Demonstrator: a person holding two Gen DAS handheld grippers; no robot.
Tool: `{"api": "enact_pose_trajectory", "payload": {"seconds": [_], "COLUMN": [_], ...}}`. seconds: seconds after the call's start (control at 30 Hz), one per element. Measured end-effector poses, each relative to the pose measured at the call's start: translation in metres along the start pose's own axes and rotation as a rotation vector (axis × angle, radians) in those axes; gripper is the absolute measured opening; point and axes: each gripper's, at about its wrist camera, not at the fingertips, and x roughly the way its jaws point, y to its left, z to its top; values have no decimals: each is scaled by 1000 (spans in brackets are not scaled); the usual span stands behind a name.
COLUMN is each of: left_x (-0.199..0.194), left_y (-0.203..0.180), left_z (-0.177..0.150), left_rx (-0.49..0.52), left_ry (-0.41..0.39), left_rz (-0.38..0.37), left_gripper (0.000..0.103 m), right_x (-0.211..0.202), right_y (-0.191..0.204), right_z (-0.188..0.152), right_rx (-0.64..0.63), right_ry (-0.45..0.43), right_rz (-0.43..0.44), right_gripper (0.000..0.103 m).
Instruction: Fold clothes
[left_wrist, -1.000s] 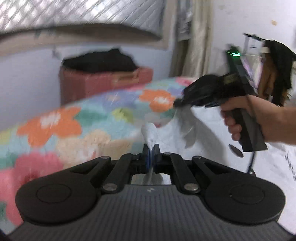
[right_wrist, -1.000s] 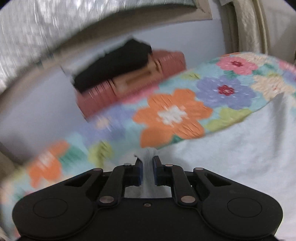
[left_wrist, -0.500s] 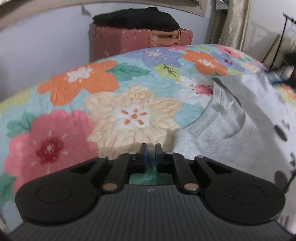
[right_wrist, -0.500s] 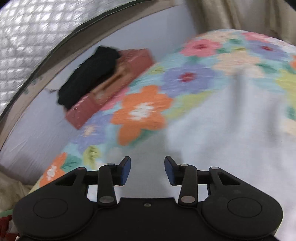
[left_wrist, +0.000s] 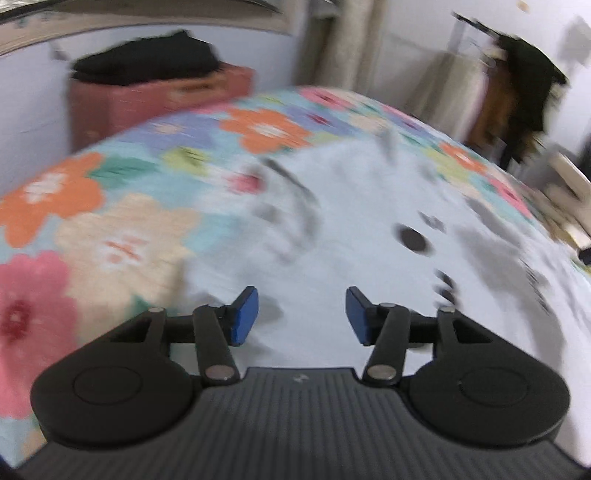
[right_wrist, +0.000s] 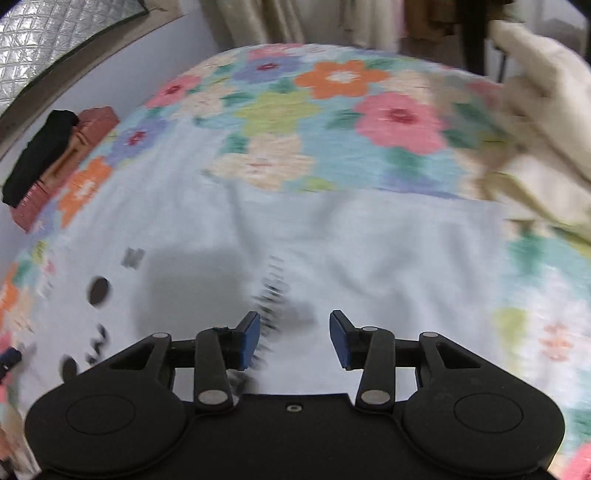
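Observation:
A pale grey T-shirt (left_wrist: 354, 206) with dark printed marks lies spread flat on a flowered bedspread (left_wrist: 122, 225). In the left wrist view its collar curves just ahead of my left gripper (left_wrist: 302, 315), whose jaws are opening with nothing between the blue pads. The right wrist view shows the same T-shirt (right_wrist: 388, 251) from above, its straight hem toward the far side. My right gripper (right_wrist: 294, 339) hovers over the printed middle of the shirt, jaws opening and empty. Both views are blurred by motion.
A reddish suitcase (left_wrist: 155, 99) with black clothes (left_wrist: 144, 59) on top stands by the wall beyond the bed. A cream garment (right_wrist: 539, 122) lies heaped at the bed's far right. Curtains and a clothes rack (left_wrist: 517, 85) stand behind the bed.
Both grippers let go of the shirt's shoulder folds and opened. The shirt now lies flat. The right gripper swept far across toward the shirt's middle and hem; the left drew back slightly.

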Motion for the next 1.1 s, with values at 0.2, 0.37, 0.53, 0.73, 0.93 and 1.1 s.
{"api": "enact_pose_trajectory", "payload": {"seconds": [0.2, 0.37, 0.53, 0.73, 0.93, 1.1], "left_x": [17, 61, 115, 148, 158, 157], "left_y": [-93, -191, -275, -292, -264, -263], "left_z": [3, 29, 43, 30, 21, 29], "left_rx": [139, 154, 187, 157, 123, 148], "left_ry": [122, 193, 229, 294, 337, 302], "left_rz": [-68, -190, -228, -191, -175, -162], "left_gripper": [61, 62, 62, 62, 62, 62], "right_x": [-10, 15, 36, 69, 98, 88], "right_y": [-57, -98, -136, -170, -175, -155], "right_z": [-35, -37, -24, -12, 19, 43], "right_rx": [0, 36, 156, 260, 241, 47], "right_ry": [-64, -125, -186, -191, -256, -348], "right_rz": [-27, -71, -65, -40, -68, -159], "right_gripper": [58, 58, 58, 61, 79, 4]}}
